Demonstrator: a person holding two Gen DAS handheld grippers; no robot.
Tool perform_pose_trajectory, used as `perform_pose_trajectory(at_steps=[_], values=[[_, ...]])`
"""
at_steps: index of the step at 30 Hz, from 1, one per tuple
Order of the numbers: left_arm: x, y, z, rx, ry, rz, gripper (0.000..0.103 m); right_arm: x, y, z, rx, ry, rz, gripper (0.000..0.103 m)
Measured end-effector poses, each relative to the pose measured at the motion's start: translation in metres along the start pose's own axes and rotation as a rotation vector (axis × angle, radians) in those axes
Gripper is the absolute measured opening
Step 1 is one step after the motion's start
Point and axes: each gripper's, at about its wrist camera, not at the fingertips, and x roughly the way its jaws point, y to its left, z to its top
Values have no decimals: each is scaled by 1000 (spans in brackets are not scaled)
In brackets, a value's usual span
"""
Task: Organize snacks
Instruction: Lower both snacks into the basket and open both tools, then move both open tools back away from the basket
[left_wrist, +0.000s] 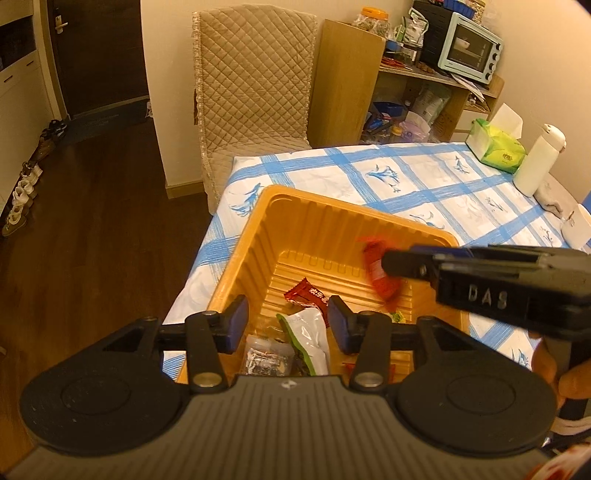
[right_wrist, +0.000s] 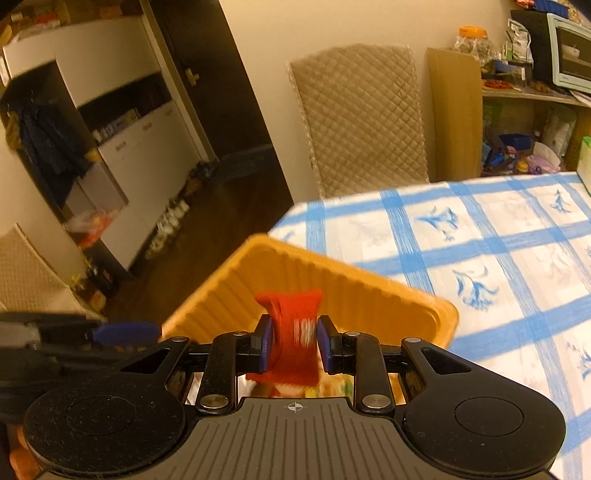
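The left gripper (left_wrist: 288, 325) hangs over the near end of the ribbed orange plastic tray (left_wrist: 243, 254), its blue-padded jaws parted with nothing pinched between them. Below it in the tray lie a white and green snack pouch (left_wrist: 308, 339), a clear packet of dark pieces (left_wrist: 264, 358) and a dark red wrapped bar (left_wrist: 306, 293). The right gripper (right_wrist: 293, 341) reaches over the tray, clamped on a bright red snack wrapper (right_wrist: 291, 332). Beyond, the blue-checked white tablecloth (left_wrist: 424, 177) carries a green tissue pack (left_wrist: 496, 146) and a white bottle (left_wrist: 537, 158).
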Motion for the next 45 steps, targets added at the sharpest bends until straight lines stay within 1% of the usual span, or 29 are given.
perform_pose_trajectory(at_steps=[4, 6, 7, 8, 10, 12, 19, 21, 26, 31, 34, 39, 45], values=[[-3, 3, -3, -14, -2, 3, 49, 2, -1, 8, 26, -15, 16, 28], [-5, 6, -5, -25, -2, 2, 51, 0, -1, 10, 25, -16, 15, 37], [-7, 7, -6, -31, -3, 0, 53, -2, -2, 10, 29, -16, 12, 51], [-9, 8, -7, -36, -4, -1, 54, -5, -3, 9, 38, -21, 10, 59], [-13, 9, -9, -46, -8, -8, 56, -11, -5, 7, 53, -28, 16, 62], [-19, 10, -12, -54, -11, -11, 57, -17, -6, 5, 58, -12, 12, 64], [-41, 10, -22, -81, -31, -15, 58, -47, -6, -11, 72, -1, -13, 81], [-49, 8, -26, -86, -37, -11, 60, -58, -4, -16, 72, -2, -24, 83], [-70, 3, -39, -91, -44, -11, 60, -86, 2, -29, 76, -12, -33, 85], [-94, -2, -54, -92, -54, -19, 60, -114, 14, -44, 63, -18, -60, 87], [-108, -7, -63, -93, -52, -35, 60, -131, 20, -55, 68, -18, -77, 87], [-130, -18, -83, -79, -47, -64, 60, -158, 28, -76, 77, -9, -102, 88], [-160, -34, -111, -101, -47, -52, 60, -189, 31, -98, 48, 7, -120, 88]])
